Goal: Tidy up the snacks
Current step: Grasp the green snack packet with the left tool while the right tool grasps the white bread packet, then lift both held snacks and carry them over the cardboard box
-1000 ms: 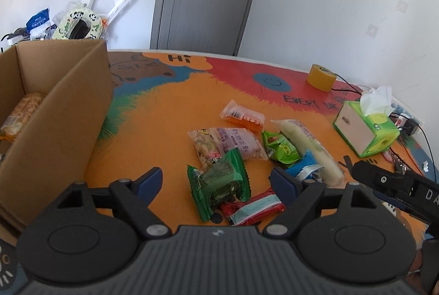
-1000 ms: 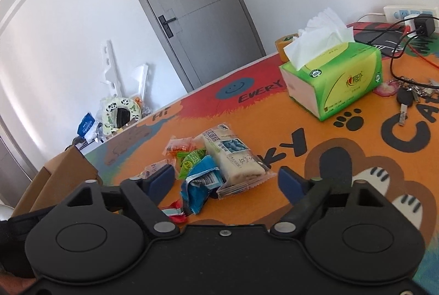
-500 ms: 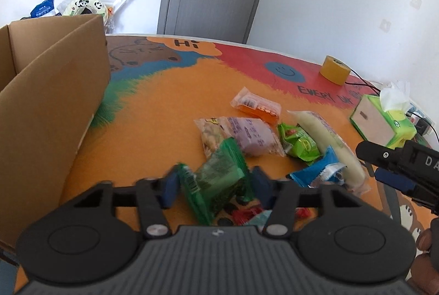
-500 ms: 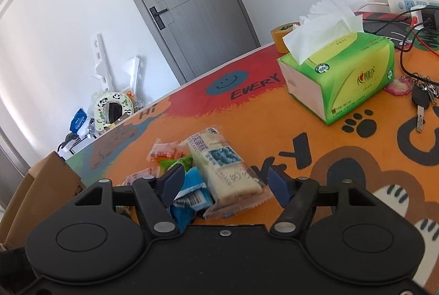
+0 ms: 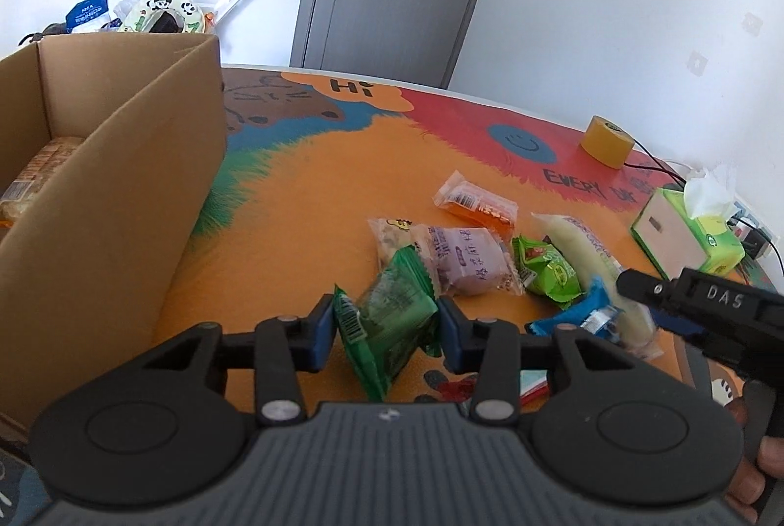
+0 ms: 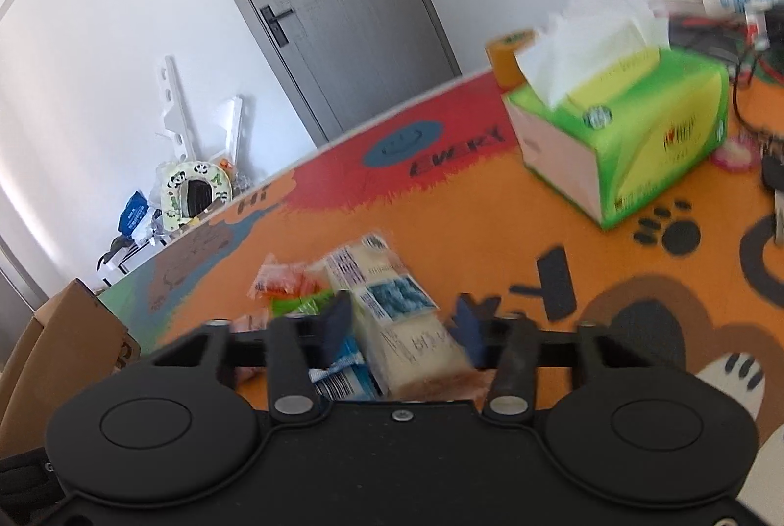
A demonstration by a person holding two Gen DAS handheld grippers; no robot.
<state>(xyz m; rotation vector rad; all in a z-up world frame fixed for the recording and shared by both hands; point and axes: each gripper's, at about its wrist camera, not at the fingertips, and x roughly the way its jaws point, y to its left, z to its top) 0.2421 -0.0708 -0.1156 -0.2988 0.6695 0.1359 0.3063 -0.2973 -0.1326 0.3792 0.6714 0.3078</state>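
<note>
Left wrist view: left hand-held gripper (image 5: 387,332) pinches the green pack (image 5: 392,325) by crinkly film beside the box (image 5: 122,203); right hand-held gripper (image 6: 402,325) clamps the bread (image 6: 392,320); either may slip.

Eight loose snack packets are lying on the mat: one dark green packet (image 5: 392,320), one purple packet (image 5: 465,261), one clear packet (image 5: 389,232), one orange packet (image 5: 475,205), one light green packet (image 5: 549,266), one long white bread packet (image 5: 583,251), one blue packet (image 5: 578,320), and one red packet (image 5: 458,389), which is partly hidden. A ninth packet (image 5: 39,168) is lying inside the single cardboard box (image 5: 122,207) at the left. One tissue box (image 5: 686,232) and one tape roll (image 5: 605,139) are sitting at the far right. Two grippers are showing, left gripper (image 5: 387,327) and right gripper (image 6: 402,322).
</note>
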